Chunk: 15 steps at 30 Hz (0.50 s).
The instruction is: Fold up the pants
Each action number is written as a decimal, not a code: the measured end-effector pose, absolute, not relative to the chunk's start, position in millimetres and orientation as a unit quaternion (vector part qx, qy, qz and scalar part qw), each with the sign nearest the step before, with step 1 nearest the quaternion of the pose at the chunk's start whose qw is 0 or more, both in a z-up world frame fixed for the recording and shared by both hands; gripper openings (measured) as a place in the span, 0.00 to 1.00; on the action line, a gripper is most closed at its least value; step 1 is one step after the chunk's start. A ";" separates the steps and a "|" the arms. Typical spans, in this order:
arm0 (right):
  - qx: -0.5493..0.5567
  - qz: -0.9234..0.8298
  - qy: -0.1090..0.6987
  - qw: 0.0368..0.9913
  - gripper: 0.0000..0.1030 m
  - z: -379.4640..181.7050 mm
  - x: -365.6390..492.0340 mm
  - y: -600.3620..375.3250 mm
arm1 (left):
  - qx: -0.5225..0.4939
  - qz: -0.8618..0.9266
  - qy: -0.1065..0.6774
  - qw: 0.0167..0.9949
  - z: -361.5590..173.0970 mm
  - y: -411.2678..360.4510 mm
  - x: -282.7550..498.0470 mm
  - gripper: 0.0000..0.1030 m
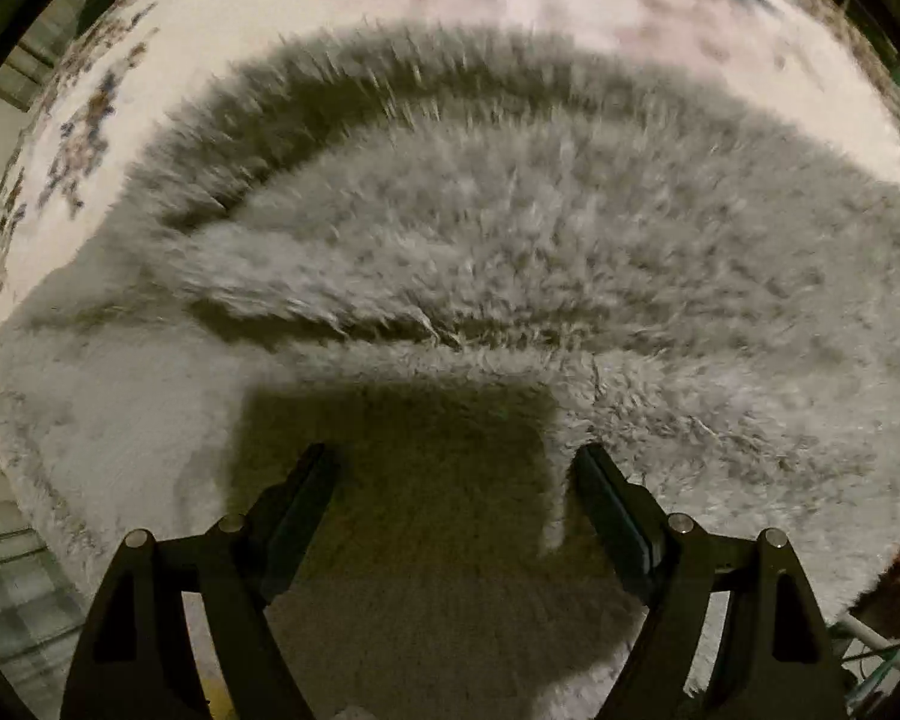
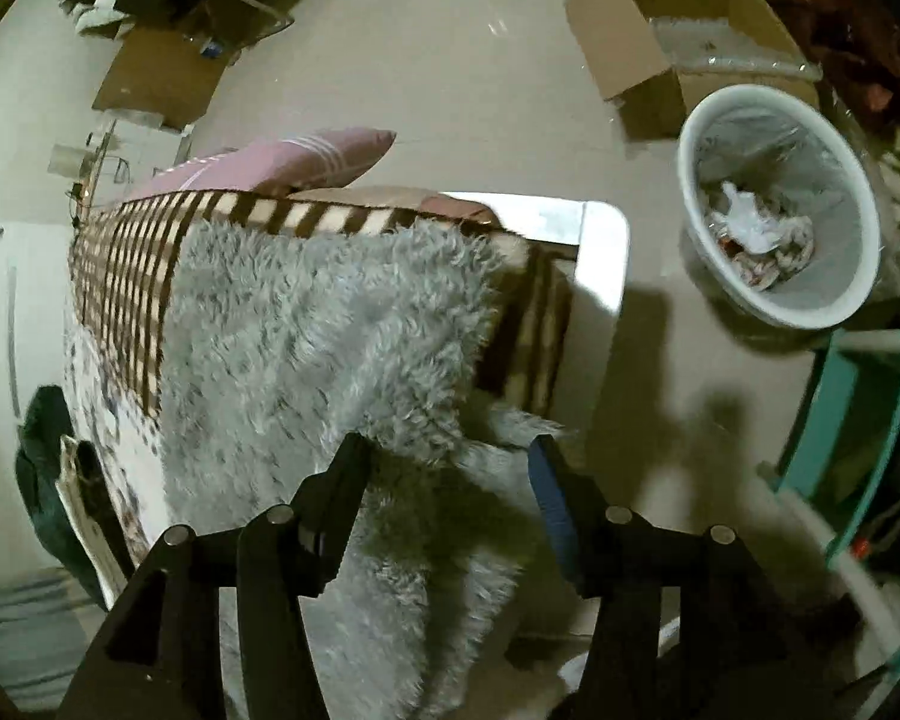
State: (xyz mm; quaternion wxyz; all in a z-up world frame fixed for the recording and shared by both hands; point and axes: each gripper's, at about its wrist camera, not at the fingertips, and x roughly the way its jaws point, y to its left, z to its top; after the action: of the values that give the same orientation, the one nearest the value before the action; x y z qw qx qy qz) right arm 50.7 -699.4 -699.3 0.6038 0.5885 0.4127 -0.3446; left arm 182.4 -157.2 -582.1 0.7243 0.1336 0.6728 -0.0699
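The pants (image 1: 510, 252) are grey and shaggy, spread on a pale flowered bed cover (image 1: 90, 120). In the left wrist view one layer lies folded over another. My left gripper (image 1: 453, 468) is open just above the fluffy fabric, holding nothing. In the right wrist view the pants (image 2: 306, 336) lie over the bed's end and hang over its edge. My right gripper (image 2: 450, 456) is open, its fingers either side of the hanging fabric edge.
A brown checked blanket (image 2: 126, 276) and a pink pillow (image 2: 282, 162) lie on the bed. A white bin (image 2: 774, 210) with rubbish, open cardboard boxes (image 2: 660, 42), and a teal frame (image 2: 858, 420) stand on the floor at right.
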 end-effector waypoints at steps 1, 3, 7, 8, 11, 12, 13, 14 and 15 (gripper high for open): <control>0.587 -0.340 0.413 0.608 0.50 -699.8 56.6 -700.0 | 0.129 -0.069 0.673 0.725 -582.9 -156.1 182.9 0.83; 0.564 -0.330 0.423 0.628 0.23 -697.5 70.7 -698.5 | 0.118 -0.071 0.676 0.724 -582.9 -152.8 185.5 0.83; 0.528 -0.344 0.433 0.644 0.04 -680.0 74.8 -689.0 | 0.121 -0.074 0.678 0.721 -580.7 -148.6 186.1 0.83; 0.528 -0.352 0.425 0.646 0.04 -672.3 70.3 -688.9 | 0.123 -0.074 0.679 0.720 -578.8 -146.4 187.9 0.83; 0.535 -0.365 0.404 0.645 0.04 -657.7 53.4 -693.7 | 0.121 -0.079 0.679 0.720 -570.7 -148.2 185.0 0.83; 0.537 -0.369 0.411 0.638 0.04 -659.3 48.9 -695.8 | 0.124 -0.081 0.678 0.720 -570.8 -150.0 183.6 0.83; 0.543 -0.369 0.417 0.629 0.04 -662.6 45.5 -696.5 | 0.127 -0.081 0.679 0.718 -571.6 -151.6 183.2 0.83; 0.555 -0.357 0.427 0.619 0.05 -671.3 43.5 -698.4 | 0.127 -0.079 0.682 0.716 -575.5 -151.3 182.9 0.83; 0.564 -0.348 0.437 0.608 0.07 -678.2 41.4 -699.4 | 0.124 -0.078 0.683 0.716 -576.5 -151.3 179.9 0.83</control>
State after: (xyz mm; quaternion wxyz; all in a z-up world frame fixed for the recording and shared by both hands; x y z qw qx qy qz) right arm 41.4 -699.4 -678.2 0.6080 0.5643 0.4366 -0.3482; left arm 179.9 -151.3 -576.5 0.7158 0.1240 0.6828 -0.0780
